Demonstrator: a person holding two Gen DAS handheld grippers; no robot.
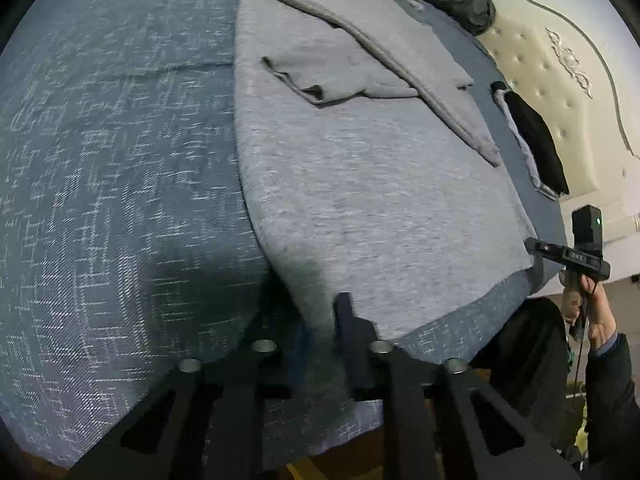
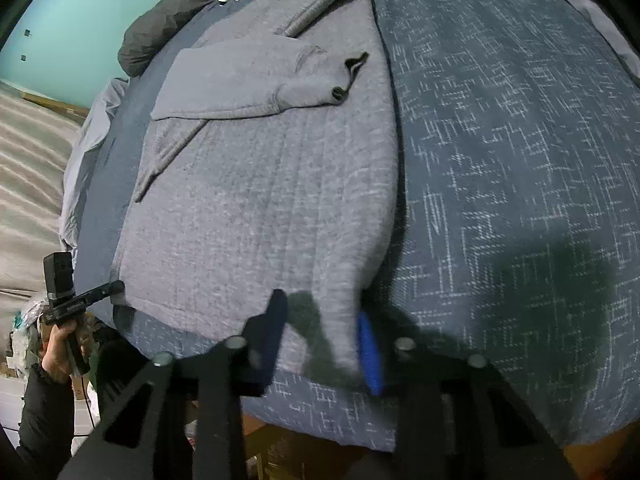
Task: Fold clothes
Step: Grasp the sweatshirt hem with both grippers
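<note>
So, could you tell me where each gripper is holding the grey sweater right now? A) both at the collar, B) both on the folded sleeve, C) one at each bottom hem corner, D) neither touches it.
C: the left gripper pinches one bottom corner of the grey sweater and the right gripper pinches the other, while the folded sleeve lies untouched across the chest on the blue bedspread.
</note>
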